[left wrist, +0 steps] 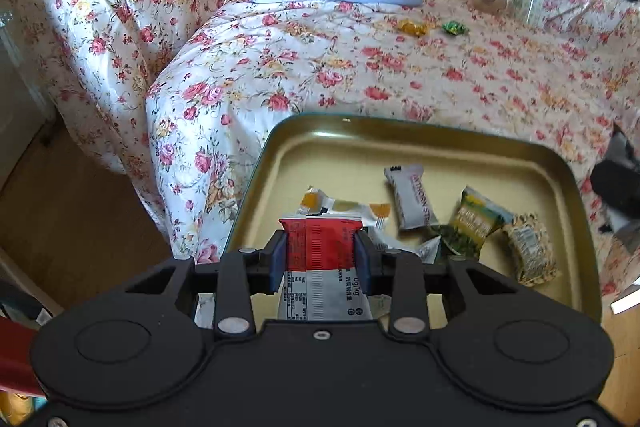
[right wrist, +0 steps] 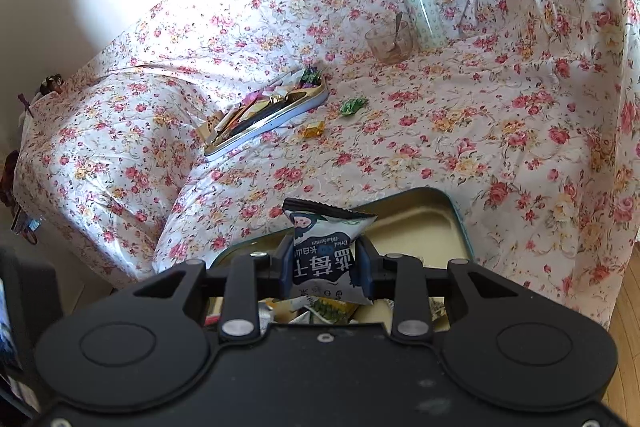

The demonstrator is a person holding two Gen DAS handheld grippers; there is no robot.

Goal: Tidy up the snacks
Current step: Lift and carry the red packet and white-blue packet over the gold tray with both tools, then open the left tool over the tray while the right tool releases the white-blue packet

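My left gripper (left wrist: pixel 320 251) clamps one red-and-white snack packet (left wrist: pixel 320 267), lower end hidden, bottom centre over the gold tin tray (left wrist: pixel 560 183) holding four visible snacks. My right gripper (right wrist: pixel 325 263) pinches one dried blueberry packet (right wrist: pixel 326 247). Two loose candies (right wrist: pixel 352 105) lie beside a second tin (right wrist: pixel 304 107) upper centre.

Two loose candies (right wrist: pixel 334 117) lie between the far tin (right wrist: pixel 280 113) and near tin (right wrist: pixel 444 217).

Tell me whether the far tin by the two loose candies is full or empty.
Full. The far tin is heaped with wrapped snacks that rise above its rim, seen in both views. The two loose candies lie outside it on the flowered cloth.
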